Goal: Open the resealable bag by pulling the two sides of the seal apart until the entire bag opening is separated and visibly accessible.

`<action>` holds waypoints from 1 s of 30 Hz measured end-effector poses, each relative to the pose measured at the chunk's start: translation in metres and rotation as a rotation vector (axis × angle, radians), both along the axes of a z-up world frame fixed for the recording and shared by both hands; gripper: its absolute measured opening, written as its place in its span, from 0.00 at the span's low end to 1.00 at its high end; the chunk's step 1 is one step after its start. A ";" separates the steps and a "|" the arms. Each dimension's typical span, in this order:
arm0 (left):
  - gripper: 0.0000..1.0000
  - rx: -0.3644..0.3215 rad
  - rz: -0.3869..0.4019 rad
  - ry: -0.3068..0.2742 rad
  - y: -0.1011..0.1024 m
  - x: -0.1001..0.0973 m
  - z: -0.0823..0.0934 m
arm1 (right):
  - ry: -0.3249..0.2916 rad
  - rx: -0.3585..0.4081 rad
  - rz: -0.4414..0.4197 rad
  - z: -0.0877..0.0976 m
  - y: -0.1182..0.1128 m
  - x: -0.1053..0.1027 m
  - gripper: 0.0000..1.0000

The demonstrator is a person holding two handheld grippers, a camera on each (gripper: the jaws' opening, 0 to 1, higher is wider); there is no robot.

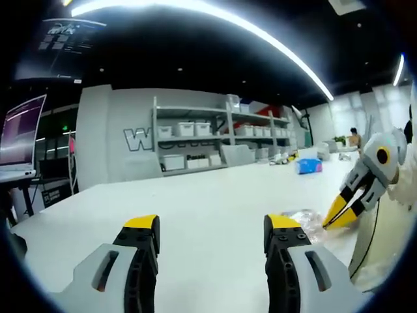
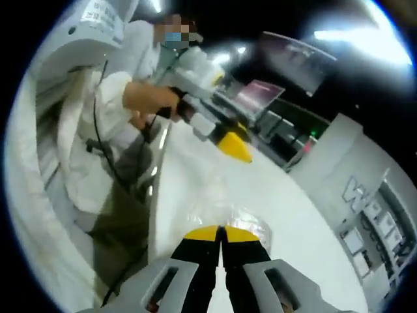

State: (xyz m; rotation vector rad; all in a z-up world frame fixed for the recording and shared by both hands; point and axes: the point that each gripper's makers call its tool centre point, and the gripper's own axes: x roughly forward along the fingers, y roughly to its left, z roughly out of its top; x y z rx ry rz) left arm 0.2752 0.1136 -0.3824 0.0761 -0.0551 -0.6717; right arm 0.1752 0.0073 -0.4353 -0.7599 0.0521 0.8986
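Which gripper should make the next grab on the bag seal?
Left. The right gripper is shut, its tips on the resealable bag edge. The left gripper is open and empty, with the bag just beside its fingers, so it likely takes the opposite side.

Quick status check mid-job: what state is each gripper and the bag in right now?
left gripper: open, jaws wide apart, holding nothing, above the white table.
right gripper: shut on resealable bag.
resealable bag: clear, crumpled, lying on the table, pinched at one edge; cannot tell whether the seal is open.
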 end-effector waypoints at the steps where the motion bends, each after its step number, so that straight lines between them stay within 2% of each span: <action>1: 0.64 -0.001 0.000 0.001 0.000 0.000 0.000 | 0.001 0.015 -0.007 0.002 -0.001 -0.001 0.00; 4: 0.64 -0.004 0.002 0.003 0.001 0.000 -0.001 | 0.024 0.043 -0.019 0.003 -0.002 -0.003 0.00; 10: 0.64 0.000 -0.007 0.001 -0.001 -0.003 -0.001 | 0.029 0.042 -0.014 -0.003 0.001 -0.004 0.01; 15: 0.64 -0.004 -0.005 -0.006 0.001 -0.005 0.002 | 0.076 0.103 -0.042 -0.002 -0.004 -0.009 0.03; 20: 0.64 -0.007 -0.005 -0.005 0.001 -0.006 0.001 | 0.095 0.212 -0.063 0.012 -0.002 -0.015 0.04; 24: 0.64 -0.006 -0.012 -0.003 -0.001 -0.007 0.000 | 0.092 0.245 -0.079 0.019 0.001 -0.017 0.05; 28: 0.64 -0.003 -0.016 -0.007 -0.003 -0.009 0.001 | 0.071 0.348 -0.096 0.035 0.013 -0.015 0.05; 30: 0.64 -0.001 -0.017 -0.008 -0.003 -0.010 0.001 | 0.076 0.364 -0.099 0.037 0.019 -0.012 0.04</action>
